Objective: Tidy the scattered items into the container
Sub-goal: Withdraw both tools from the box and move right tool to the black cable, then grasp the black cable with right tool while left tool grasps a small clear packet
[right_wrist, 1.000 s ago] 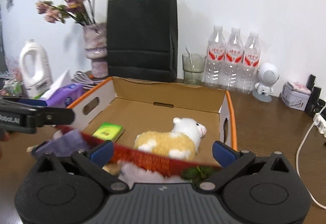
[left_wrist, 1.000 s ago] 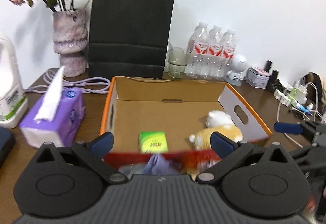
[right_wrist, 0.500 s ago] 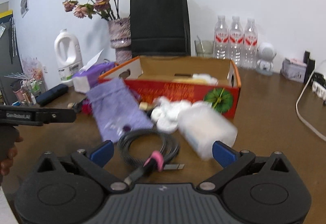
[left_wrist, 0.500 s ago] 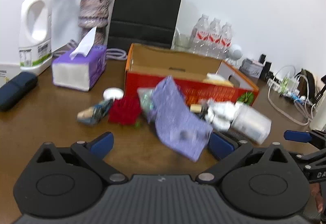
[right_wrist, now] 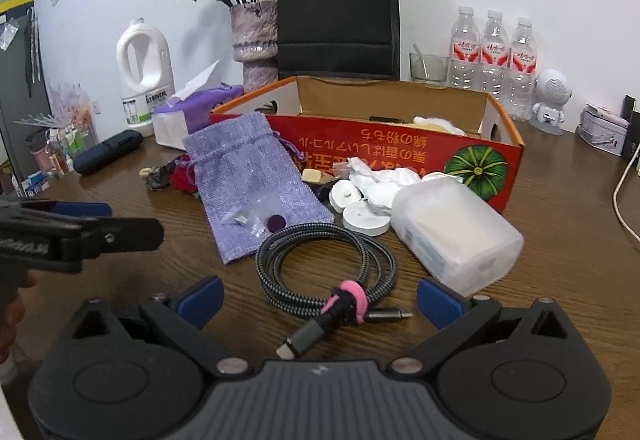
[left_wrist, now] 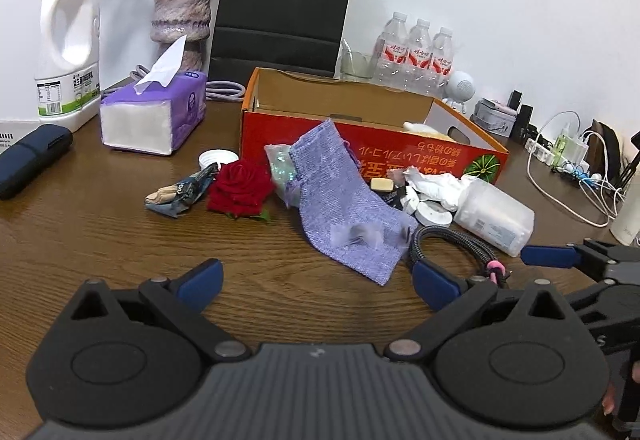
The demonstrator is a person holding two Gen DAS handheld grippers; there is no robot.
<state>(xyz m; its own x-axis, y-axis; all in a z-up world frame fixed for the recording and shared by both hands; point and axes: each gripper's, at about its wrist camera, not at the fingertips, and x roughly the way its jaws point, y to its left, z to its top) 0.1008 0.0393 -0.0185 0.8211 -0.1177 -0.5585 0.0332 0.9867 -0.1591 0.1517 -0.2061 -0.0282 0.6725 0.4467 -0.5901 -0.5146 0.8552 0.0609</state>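
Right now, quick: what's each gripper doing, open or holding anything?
Left gripper: open, holding nothing, above bare table.
Right gripper: open, holding nothing; coiled cable lies between its fingers, ungripped.

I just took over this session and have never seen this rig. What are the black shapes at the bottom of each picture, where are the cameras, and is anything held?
Each picture comes from a camera on a hand-held gripper, looking along its two blue-tipped fingers. The left gripper and the right gripper are both open and hold nothing. On the wooden table in front of the red cardboard box lie a purple pouch, a coiled cable, a translucent plastic container, white discs, crumpled tissue and a red rose.
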